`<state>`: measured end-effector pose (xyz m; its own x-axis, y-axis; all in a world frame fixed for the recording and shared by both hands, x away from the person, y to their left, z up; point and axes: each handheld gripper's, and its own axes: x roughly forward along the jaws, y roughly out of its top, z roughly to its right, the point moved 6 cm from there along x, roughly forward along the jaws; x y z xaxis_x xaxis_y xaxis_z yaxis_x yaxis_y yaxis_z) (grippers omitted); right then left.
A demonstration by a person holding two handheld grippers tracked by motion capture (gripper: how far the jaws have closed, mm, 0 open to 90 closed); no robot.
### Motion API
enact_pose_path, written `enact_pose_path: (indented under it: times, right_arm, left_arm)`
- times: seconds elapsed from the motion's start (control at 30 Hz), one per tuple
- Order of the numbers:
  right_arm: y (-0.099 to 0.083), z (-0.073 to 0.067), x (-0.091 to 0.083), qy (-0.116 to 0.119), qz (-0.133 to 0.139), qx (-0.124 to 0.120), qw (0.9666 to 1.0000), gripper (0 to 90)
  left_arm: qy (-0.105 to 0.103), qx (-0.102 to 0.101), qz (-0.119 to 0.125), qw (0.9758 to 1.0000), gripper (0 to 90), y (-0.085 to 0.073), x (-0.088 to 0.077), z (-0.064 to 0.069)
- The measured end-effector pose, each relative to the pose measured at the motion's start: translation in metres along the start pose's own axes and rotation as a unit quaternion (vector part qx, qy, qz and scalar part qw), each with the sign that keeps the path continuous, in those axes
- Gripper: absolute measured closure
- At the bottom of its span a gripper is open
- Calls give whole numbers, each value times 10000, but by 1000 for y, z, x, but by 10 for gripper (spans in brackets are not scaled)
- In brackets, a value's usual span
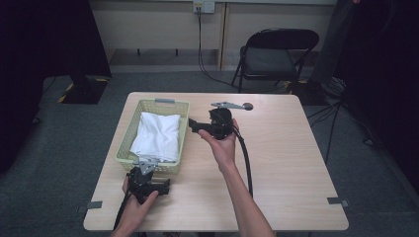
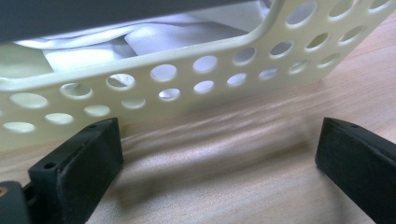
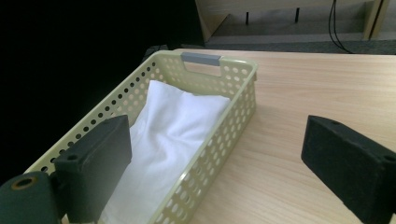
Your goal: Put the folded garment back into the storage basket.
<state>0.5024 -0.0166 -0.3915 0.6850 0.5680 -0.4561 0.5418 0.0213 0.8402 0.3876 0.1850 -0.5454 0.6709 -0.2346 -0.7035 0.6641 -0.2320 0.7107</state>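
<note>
the white cloth (image 3: 173,135) lies folded inside the perforated basket (image 1: 127,129) on the worktop (image 1: 286,163). both jaws gape wide and empty: the left hand-held gripper (image 1: 148,183) low at the basket's near wall, the right hand-held gripper (image 1: 210,123) just beside its right rim. this looks like the approach; next, the right one likely must dip in and pinch the cloth.

Studio-like lab: black curtains (image 1: 54,39), folding chair (image 1: 276,57), floor cables (image 1: 210,71).

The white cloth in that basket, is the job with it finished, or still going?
Done, it seems: the white cloth lies folded inside the yellow basket on the table. In hand: nothing. The left gripper sits low by the basket's near wall, jaws open; the right gripper hovers beside the basket, jaws open too. What is left I cannot tell; perhaps just pulling both hands away.
</note>
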Motion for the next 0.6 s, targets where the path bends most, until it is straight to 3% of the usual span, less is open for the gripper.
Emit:
enact_pose_path:
  times: [0.5,0.6]
  right_arm:
    - [-6,25,-29,-268,179,89,9994,69]
    - [-12,38,-39,-434,142,121,9989,72]
  left_arm:
    - [-1,-4,2,10000,1,0,0,0]
    - [28,-33,2,10000,0,0,0,0]
